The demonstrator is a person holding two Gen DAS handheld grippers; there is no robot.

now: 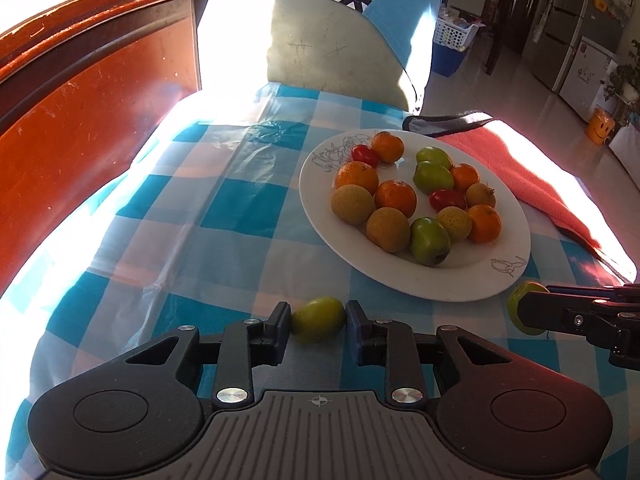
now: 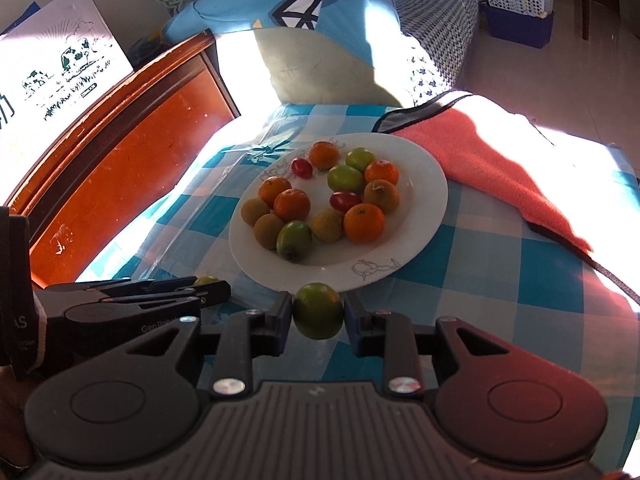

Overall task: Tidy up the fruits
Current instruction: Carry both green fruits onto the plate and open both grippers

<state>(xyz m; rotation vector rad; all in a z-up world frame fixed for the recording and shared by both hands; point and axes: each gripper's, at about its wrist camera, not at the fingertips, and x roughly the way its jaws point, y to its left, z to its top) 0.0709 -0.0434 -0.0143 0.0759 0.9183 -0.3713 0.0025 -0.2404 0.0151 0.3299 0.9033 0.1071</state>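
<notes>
Two black handheld grippers down low over a counter covered in a blue-and-white checked plastic cloth [image 1: 224,216]. Left gripper [image 1: 318,320] with jaws closed in on a small yellow-green round fruit [image 1: 318,319], pads pressed against both sides, fruit right at the cloth surface just short of the plate's near rim. Right gripper [image 2: 318,312] likewise clamped on a second small green round fruit [image 2: 319,311], held just in front of the plate edge; same fruit peeking out at the right edge of the left view behind the black fingers [image 1: 560,312].

Beyond both, a big white oval plate with thin line drawings on the rim [image 1: 472,280], loaded with mixed fruit: several small oranges [image 1: 396,198], a few brownish-tan round fruits [image 1: 388,229], green ones like the gripped pair [image 1: 429,240], and two little red tomatoes [image 1: 447,199]. All bunched up, nothing sorted by kind.

Coral-pink fuzzy towel [image 1: 520,176] lying just right of the plate. Reddish-brown wooden board [image 1: 80,128] along the left, blue cushion [image 2: 304,4] at the far end. Hard sunlight patches everywhere.
</notes>
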